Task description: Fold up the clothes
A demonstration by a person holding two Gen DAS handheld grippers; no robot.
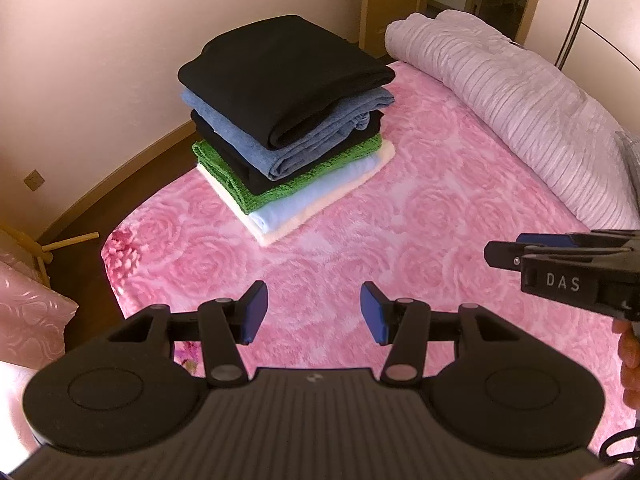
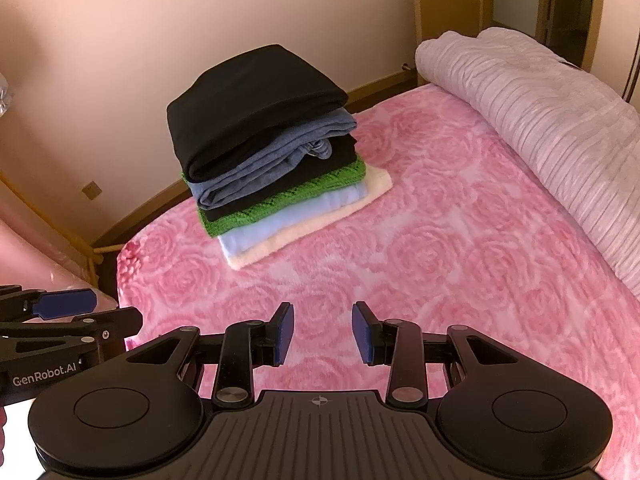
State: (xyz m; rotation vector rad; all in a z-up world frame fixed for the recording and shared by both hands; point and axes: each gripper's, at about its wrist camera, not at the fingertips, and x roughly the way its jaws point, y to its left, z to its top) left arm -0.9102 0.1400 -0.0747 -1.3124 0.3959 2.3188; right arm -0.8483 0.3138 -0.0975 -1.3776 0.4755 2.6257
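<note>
Left wrist view: the left gripper's (image 1: 314,312) blue-padded fingers (image 1: 256,312) stand apart with a clear gap between them and nothing held. They hang above the pink rose-patterned bedspread (image 1: 420,240), not touching it. The stack of folded clothes (image 1: 286,128) sits further up the bed, near its left edge and well apart from the fingers. From top to bottom it reads: a black piece, a blue-grey piece, a second black piece, a green knitted piece, a pale blue piece and a cream piece against the bedspread. The edges are roughly aligned, with the lower layers jutting out toward the camera. A rolled pale lilac blanket (image 1: 520,112) lies along the right side of the bed, apart from the stack. The right gripper (image 1: 504,256) enters from the right edge, seen side-on, level with the left one; part of a hand (image 1: 628,356) shows below it.

Right wrist view: the right gripper's (image 2: 323,332) fingers (image 2: 285,332) are parted, less widely than the left pair, and hold nothing. The bedspread (image 2: 440,260) lies beneath them. The stack (image 2: 264,148) stands ahead and slightly left, black piece uppermost. The blanket roll (image 2: 540,128) lies to the right. The left gripper (image 2: 100,312) shows at the left edge, its blue pad facing up.
</note>
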